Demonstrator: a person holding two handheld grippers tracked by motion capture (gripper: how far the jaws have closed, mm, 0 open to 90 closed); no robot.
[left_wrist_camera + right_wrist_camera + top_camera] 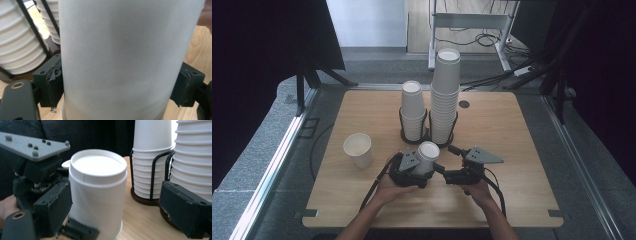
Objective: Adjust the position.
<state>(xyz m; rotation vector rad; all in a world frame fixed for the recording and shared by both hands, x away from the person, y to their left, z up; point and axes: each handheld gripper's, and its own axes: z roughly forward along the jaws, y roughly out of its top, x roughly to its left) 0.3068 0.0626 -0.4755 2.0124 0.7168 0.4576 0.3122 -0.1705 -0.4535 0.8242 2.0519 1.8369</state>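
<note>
- My left claw [418,172], low centre of the high view, clamps an upside-down paper cup [427,156] by its sides.
- My right claw [453,162] stands just beside it, jaws spread, gripping nothing.
- One loose cup [358,149] already stands at mid-left.
- Two racked stacks [445,95] above remain, so I judge most unstacking is left.

One desk [512,190] carries two wire holders [402,120], each with one stack of cups [445,95], plus two single cups [358,149], and two hands [392,192] bring two claws [409,165].
</note>
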